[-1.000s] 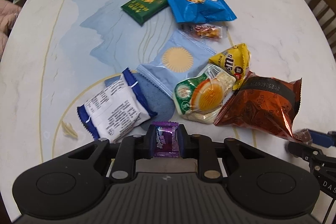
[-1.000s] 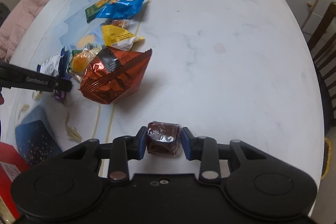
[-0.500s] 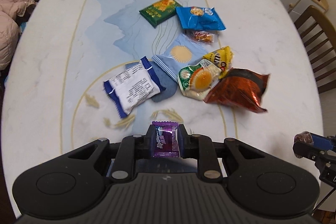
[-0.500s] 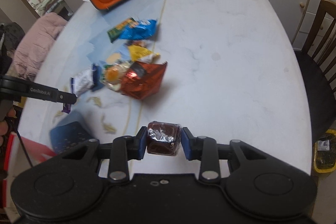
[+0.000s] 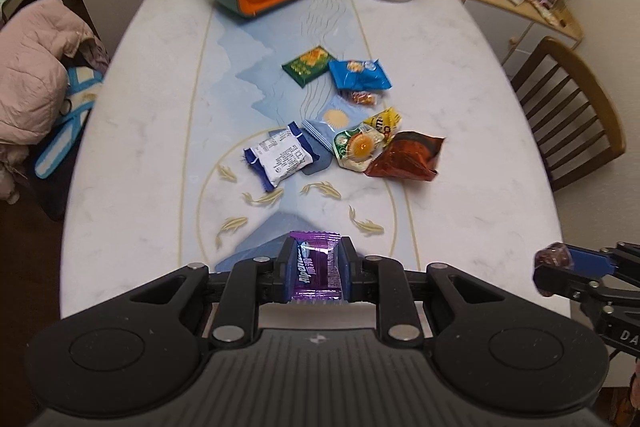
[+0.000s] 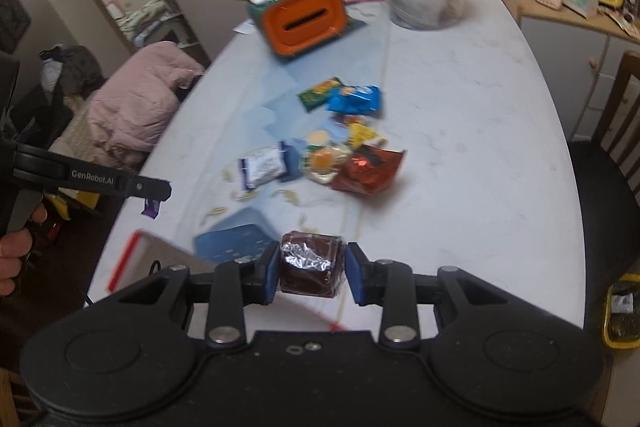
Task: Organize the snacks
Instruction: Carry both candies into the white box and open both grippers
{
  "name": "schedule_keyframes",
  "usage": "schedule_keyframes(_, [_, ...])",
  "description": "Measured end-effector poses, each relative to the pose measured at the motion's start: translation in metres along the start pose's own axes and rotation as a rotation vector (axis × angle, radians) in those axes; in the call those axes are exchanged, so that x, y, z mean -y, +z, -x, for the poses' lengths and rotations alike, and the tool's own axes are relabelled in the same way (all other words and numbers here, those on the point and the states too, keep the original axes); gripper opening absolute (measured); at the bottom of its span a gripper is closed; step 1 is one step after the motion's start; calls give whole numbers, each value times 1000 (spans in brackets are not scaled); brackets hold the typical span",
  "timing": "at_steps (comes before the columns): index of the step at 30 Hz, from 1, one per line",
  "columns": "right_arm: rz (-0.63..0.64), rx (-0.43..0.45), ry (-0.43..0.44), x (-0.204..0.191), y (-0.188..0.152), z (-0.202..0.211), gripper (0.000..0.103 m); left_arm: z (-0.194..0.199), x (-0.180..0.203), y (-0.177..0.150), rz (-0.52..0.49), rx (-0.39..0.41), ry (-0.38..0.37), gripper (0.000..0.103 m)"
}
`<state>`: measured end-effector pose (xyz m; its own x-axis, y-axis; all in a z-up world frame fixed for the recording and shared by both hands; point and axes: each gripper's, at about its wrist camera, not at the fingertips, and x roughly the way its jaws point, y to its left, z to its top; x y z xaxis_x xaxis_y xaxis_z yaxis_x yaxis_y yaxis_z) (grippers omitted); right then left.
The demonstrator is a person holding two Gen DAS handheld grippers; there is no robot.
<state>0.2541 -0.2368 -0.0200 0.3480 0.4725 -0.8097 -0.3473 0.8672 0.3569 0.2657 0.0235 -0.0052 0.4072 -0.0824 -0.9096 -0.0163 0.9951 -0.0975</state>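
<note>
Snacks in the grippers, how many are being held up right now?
2. The left gripper is shut on a purple candy, and the right gripper is shut on a dark brown wrapped snack. The other packets lie on the table.

Home dining room: marble table, wooden chair.
</note>
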Motion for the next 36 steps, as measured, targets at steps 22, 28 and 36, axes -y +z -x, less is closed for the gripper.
schedule_keyframes(22, [105,-91,39,-97,-78,4,33,42,-26,-125,-55,-82,-8,21])
schedule_keyframes(28, [104,-162,17,-103,-109,-24,33,18,-27,-151,-54,-132,-16,21])
schedule_keyframes(36, [96,-221,-28,-101,-139,-54,33,-23,-18,-181,-68,-197,-3,21])
